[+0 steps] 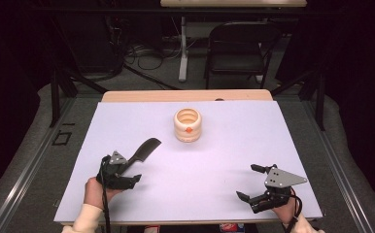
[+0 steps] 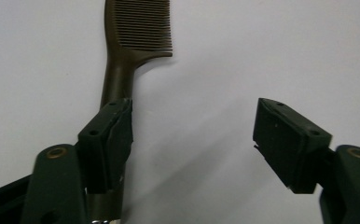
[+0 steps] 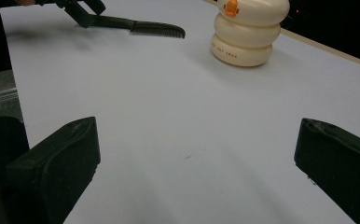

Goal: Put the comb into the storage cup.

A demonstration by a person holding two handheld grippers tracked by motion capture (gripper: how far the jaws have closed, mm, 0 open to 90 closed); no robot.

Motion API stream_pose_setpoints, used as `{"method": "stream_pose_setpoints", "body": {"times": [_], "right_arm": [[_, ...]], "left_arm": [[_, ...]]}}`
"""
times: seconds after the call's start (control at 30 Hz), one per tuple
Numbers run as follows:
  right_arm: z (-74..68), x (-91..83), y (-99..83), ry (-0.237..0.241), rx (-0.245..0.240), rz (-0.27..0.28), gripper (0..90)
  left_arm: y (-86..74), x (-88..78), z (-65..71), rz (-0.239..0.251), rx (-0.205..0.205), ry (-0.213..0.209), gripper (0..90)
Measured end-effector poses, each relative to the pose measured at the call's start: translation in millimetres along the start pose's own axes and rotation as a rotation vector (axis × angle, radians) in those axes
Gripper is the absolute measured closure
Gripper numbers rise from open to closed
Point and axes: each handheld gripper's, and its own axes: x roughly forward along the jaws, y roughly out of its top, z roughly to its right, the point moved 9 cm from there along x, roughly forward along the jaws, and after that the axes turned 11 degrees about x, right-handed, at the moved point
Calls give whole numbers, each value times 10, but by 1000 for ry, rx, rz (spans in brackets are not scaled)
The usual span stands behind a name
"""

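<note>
The comb [image 1: 144, 148] lies on the tabletop [image 1: 224, 145], in front and to the left of the cream pot [image 1: 187, 124], well apart from it, teeth end toward the pot. The left gripper [image 1: 127, 170] stands open at the comb's handle: one jaw lies against the handle, the other is well clear. The right gripper [image 1: 253, 183], in front and to the right of the pot, gapes open over bare tabletop.

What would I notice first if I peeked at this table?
A cream ribbed pot with an orange dot stands alone near the middle of the white table. At the near left, a dark comb lies by one jaw of the open left gripper. The right gripper waits open, near right.
</note>
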Motion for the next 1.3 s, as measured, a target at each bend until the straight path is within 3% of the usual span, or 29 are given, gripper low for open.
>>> {"method": "stream_pose_setpoints", "body": {"times": [0.17,0.53,0.6,1.0,1.3], "right_arm": [[4,9,-5,-2,1,-4,0],[-6,24,-12,9,2,-9,0],[-6,20,-12,6,3,-9,0],[-11,30,-15,10,1,-14,0],[-18,35,-16,13,2,-15,0]], "left_arm": [[17,1,-46,-21,3,12,142],[31,39,-111,-115,75,79,5],[33,50,-137,-138,81,74,3],[63,63,-335,-166,65,98,2],[103,106,-392,-201,71,100,0]]}}
